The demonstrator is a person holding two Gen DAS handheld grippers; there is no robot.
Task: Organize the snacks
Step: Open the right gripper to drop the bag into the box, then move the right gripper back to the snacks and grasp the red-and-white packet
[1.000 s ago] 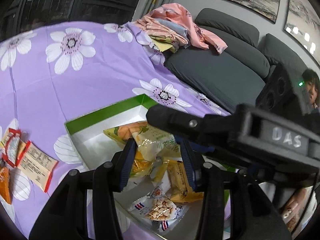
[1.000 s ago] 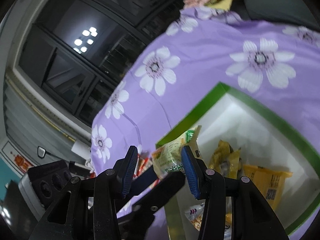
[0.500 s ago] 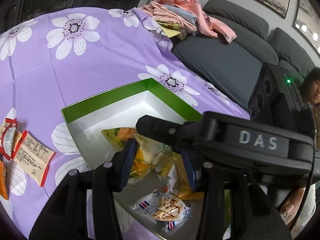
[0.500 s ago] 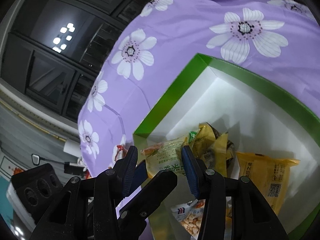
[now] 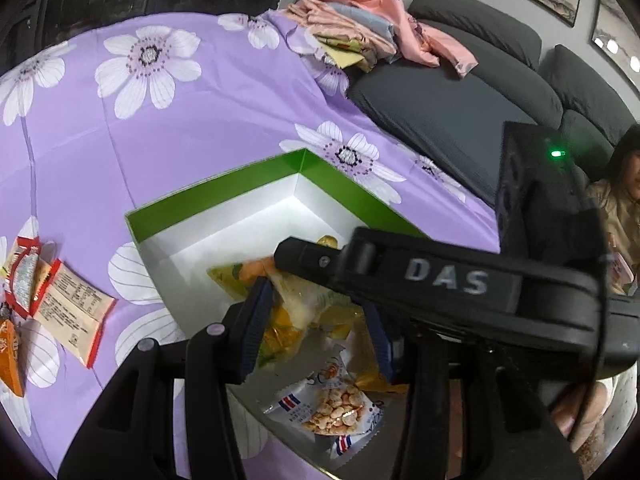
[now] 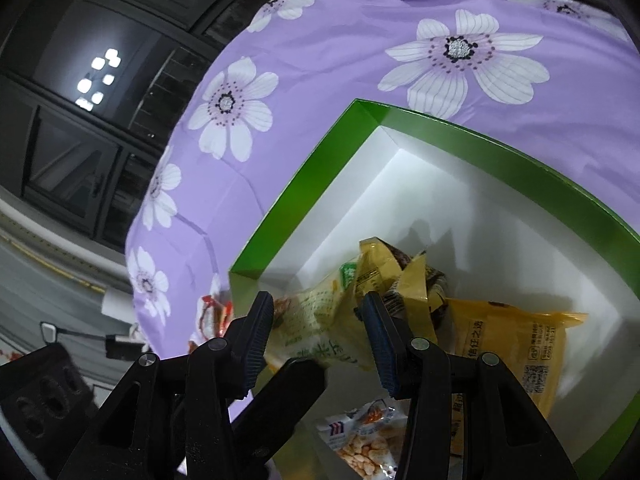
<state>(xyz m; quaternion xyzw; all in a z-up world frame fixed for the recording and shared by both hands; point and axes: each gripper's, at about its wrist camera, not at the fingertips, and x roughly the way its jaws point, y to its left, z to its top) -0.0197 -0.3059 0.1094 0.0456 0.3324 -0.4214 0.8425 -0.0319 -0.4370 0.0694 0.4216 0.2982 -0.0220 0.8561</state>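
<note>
Pale green plastic snack packet [image 6: 320,332], pinched tight between the nearly shut pads of the right gripper [image 6: 316,302]. Hangs low over the near corner of the green and white cardboard box [image 6: 460,128]. Tilted down, like the left gripper [image 5: 316,300] just beside it. Left one a little open; cannot tell if it grips anything. Packet's long side running away into the box, green end farthest. Inside the box: a big yellow packet [image 6: 520,340], small dark and yellow packets [image 6: 404,276], a clear bag of peanuts [image 5: 332,408]. More packets [image 5: 68,312] lying outside on the purple flower cloth [image 5: 200,120].
</note>
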